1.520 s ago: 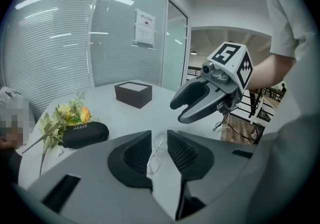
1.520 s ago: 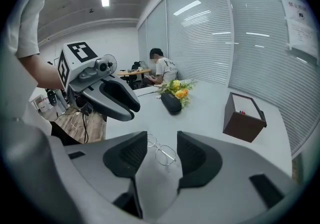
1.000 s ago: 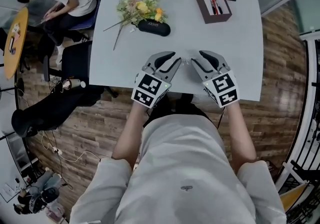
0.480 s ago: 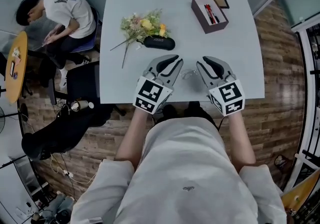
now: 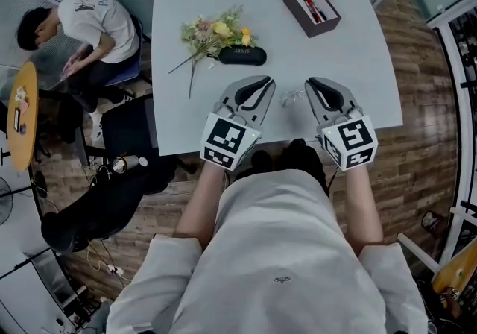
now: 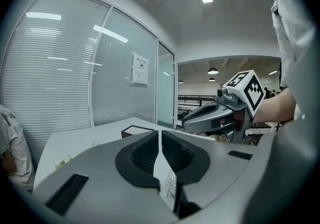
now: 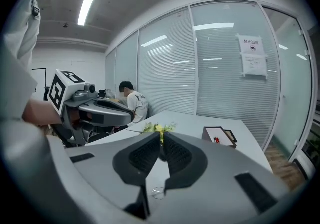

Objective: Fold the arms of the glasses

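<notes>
Two grippers are flanking the wire glasses by the near edge of the table

The left gripper [image 6: 160,135] and the right gripper [image 7: 161,139] are pointing away from the person, side by side, with their tips leaning toward each other. The thin wire glasses [image 5: 291,97] are showing between those tips, over the near part of the white table [image 5: 358,64]. Both pairs of jaws have just been closing and are now standing together, pads meeting at the tips. A bit of the wire frame is showing through the gap low between each pair, but I cannot tell whether any pad is pinching it. Farther off, flowers [image 5: 212,29] and a black case [image 5: 241,55] are lying to the left, and an open brown box [image 5: 311,9] is sitting at the far right
</notes>
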The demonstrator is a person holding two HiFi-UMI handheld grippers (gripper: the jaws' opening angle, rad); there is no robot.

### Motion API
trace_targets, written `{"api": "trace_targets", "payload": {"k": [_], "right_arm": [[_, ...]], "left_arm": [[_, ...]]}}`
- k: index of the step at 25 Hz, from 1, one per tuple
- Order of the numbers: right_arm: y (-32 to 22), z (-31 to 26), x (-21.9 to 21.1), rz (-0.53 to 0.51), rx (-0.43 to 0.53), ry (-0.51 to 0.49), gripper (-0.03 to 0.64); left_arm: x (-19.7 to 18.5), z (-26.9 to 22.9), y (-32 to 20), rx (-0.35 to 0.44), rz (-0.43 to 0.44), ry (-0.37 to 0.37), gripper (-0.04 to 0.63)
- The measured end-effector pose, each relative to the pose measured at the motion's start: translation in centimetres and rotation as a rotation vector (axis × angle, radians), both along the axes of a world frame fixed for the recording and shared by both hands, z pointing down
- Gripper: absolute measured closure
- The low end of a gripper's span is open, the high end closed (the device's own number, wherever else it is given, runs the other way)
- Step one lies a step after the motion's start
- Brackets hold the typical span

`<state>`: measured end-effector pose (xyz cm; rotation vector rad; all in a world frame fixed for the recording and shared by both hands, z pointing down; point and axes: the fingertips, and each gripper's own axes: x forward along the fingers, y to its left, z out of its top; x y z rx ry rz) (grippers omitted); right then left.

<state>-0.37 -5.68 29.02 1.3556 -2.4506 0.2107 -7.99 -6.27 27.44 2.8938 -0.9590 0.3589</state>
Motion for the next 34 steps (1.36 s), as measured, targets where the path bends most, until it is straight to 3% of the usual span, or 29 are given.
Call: {"api": "trace_targets", "payload": {"k": [17,34], "right_arm": [[2.9,0.4,-1.8,0.007,-0.013,-0.010,0.611],[3.6,0.3,-1.4,-0.003,-0.005,0.010,0.612]], "left_arm": [[-2.3,0.4,2.7,-0.024,-0.018,0.008,0.563],[-1.8,0.3,3.3,-0.018,-0.020,0.017,0.563]]}}
